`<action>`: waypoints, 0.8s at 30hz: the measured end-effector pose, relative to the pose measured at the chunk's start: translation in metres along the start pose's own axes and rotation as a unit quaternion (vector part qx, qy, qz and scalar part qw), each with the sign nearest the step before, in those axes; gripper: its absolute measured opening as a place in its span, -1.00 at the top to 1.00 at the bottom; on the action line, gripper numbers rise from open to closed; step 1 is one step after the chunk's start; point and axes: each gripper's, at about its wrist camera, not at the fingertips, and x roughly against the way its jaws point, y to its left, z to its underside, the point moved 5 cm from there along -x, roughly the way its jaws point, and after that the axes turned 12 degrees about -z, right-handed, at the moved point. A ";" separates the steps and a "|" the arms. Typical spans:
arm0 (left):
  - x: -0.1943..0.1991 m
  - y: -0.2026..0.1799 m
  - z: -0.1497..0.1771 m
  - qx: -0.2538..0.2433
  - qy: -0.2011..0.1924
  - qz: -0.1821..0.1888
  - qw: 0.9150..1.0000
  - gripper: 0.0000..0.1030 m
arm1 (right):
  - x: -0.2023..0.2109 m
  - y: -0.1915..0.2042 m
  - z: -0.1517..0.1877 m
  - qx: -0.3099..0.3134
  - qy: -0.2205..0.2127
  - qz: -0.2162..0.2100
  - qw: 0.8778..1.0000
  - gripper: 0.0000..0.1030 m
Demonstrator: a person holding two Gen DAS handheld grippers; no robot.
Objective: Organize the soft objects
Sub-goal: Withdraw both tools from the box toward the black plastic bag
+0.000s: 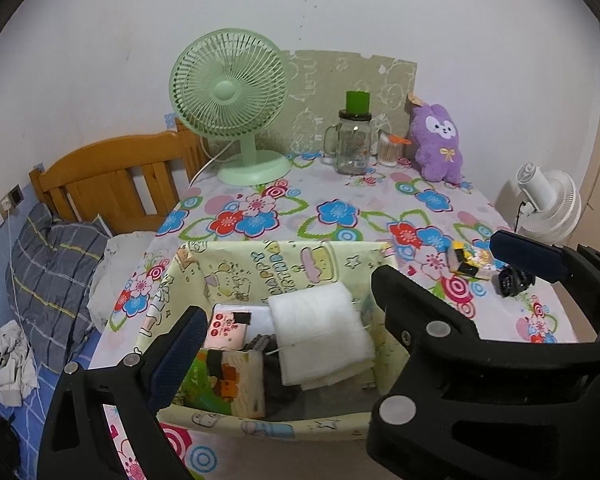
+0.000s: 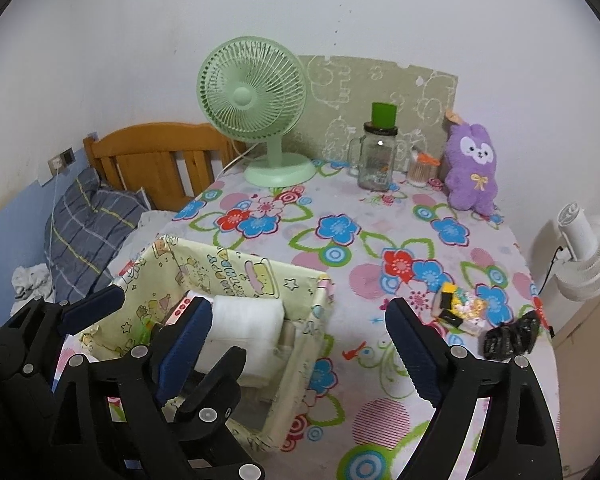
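A pale yellow fabric storage box (image 1: 260, 264) (image 2: 236, 268) stands at the table's near left. It holds a folded white cloth (image 1: 320, 332) (image 2: 248, 320), tissue packs and dark items. My left gripper (image 1: 288, 308) hangs open and empty above the box. My right gripper (image 2: 300, 320) is open and empty over the tablecloth, just right of the box. A small yellow-and-black soft toy (image 1: 470, 262) (image 2: 458, 306) and a black crumpled item (image 1: 514, 280) (image 2: 510, 338) lie at the near right. A purple plush rabbit (image 1: 438, 144) (image 2: 474, 170) sits at the back right.
A green desk fan (image 1: 232, 100) (image 2: 256, 104), a glass jar mug (image 1: 352, 140) (image 2: 376, 160) and a cotton swab cup (image 2: 418, 170) stand along the back wall. A wooden bed with a plaid pillow (image 1: 56, 264) is left. A white fan (image 2: 588, 248) stands right.
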 end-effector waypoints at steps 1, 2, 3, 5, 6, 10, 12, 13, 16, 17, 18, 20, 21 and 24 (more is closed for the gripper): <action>0.003 -0.002 -0.001 -0.001 -0.003 0.001 1.000 -0.93 | 0.003 -0.001 0.000 0.000 -0.002 0.001 1.000 -0.77; 0.006 -0.004 -0.001 -0.002 -0.005 0.002 1.000 -0.93 | 0.006 -0.002 0.000 -0.001 -0.004 0.002 1.000 -0.77; 0.009 -0.007 -0.002 -0.003 -0.008 0.003 1.000 -0.94 | 0.009 -0.004 0.001 -0.002 -0.005 0.003 1.000 -0.77; 0.013 -0.012 -0.002 -0.005 -0.012 0.005 1.000 -0.94 | 0.016 -0.007 0.001 -0.004 -0.008 0.004 1.000 -0.77; 0.016 -0.014 -0.003 -0.007 -0.015 0.006 1.000 -0.94 | 0.019 -0.009 0.001 -0.006 -0.011 0.005 1.000 -0.77; 0.028 -0.024 -0.005 -0.012 -0.026 0.010 1.000 -0.95 | 0.035 -0.017 0.004 -0.014 -0.023 0.011 1.000 -0.77; 0.033 -0.029 -0.006 -0.015 -0.030 0.012 0.999 -0.96 | 0.042 -0.020 0.005 -0.017 -0.029 0.016 0.999 -0.77; 0.036 -0.032 -0.006 -0.017 -0.033 0.013 0.999 -0.97 | 0.047 -0.023 0.006 -0.020 -0.031 0.023 0.999 -0.77; 0.044 -0.042 -0.006 -0.022 -0.039 0.017 0.999 -0.98 | 0.059 -0.029 0.008 -0.023 -0.040 0.039 0.998 -0.78; 0.045 -0.045 -0.007 -0.023 -0.040 0.019 0.999 -0.98 | 0.063 -0.031 0.009 -0.024 -0.042 0.043 0.998 -0.78; 0.047 -0.049 -0.007 -0.025 -0.041 0.021 0.999 -0.99 | 0.066 -0.033 0.010 -0.025 -0.043 0.046 0.998 -0.79; 0.051 -0.054 -0.007 -0.028 -0.044 0.023 0.998 -0.99 | 0.072 -0.038 0.012 -0.028 -0.046 0.051 0.997 -0.79; 0.053 -0.056 -0.008 -0.030 -0.046 0.024 0.998 -0.99 | 0.076 -0.041 0.013 -0.030 -0.049 0.053 0.997 -0.80; 0.059 -0.065 -0.009 -0.031 -0.052 0.027 0.998 -0.99 | 0.085 -0.048 0.015 -0.035 -0.055 0.059 0.996 -0.81</action>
